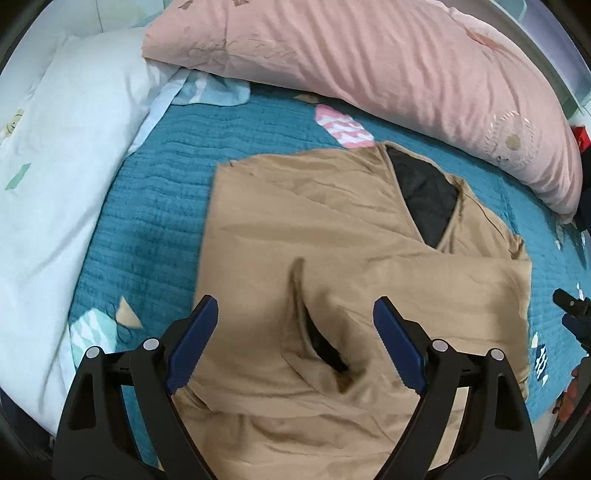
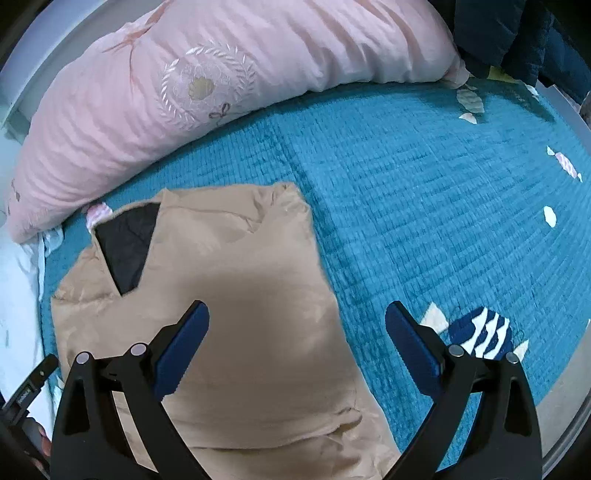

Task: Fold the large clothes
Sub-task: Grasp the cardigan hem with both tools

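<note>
The tan garment (image 1: 332, 229) lies folded on the bed's teal quilted cover (image 1: 155, 206), its dark lining showing at the open neckline toward 1 o'clock in the left wrist view. A slit-like fold with a dark gap sits in the cloth between the two blue pads.

The left gripper (image 1: 295, 325) hangs above the garment with its jaws wide apart; nothing is clamped between them, and the pads stand clear of the fabric.

In the right wrist view the right gripper (image 2: 297, 328) likewise has its jaws spread wide and empty. It hangs over the garment's right-hand edge: cloth lies under the left pad, bare teal cover under the right.

A pink duvet (image 1: 369, 62) is bunched along the far side of the bed from 11 to 2 o'clock. A white pillow (image 1: 62, 147) lies at 9 o'clock in the left wrist view. Dark clothing (image 2: 498, 33) is piled at 1 o'clock in the right wrist view.
</note>
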Tool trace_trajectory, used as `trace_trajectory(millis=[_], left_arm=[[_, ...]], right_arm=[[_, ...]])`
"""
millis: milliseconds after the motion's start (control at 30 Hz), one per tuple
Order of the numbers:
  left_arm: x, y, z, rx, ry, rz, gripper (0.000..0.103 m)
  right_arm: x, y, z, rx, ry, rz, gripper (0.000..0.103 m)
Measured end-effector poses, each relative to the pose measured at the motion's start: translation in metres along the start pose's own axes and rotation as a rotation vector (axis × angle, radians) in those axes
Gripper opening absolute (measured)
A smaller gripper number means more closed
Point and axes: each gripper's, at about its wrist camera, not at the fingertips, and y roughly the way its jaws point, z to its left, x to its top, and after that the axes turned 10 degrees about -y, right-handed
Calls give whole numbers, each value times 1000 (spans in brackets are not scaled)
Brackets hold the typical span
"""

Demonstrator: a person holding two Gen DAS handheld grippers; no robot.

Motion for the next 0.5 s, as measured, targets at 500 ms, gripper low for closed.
trace_trajectory(millis=[500], left_arm=[[91, 68, 14, 32, -7, 98, 87]], right_arm=[[80, 71, -15, 66, 33, 168, 93]])
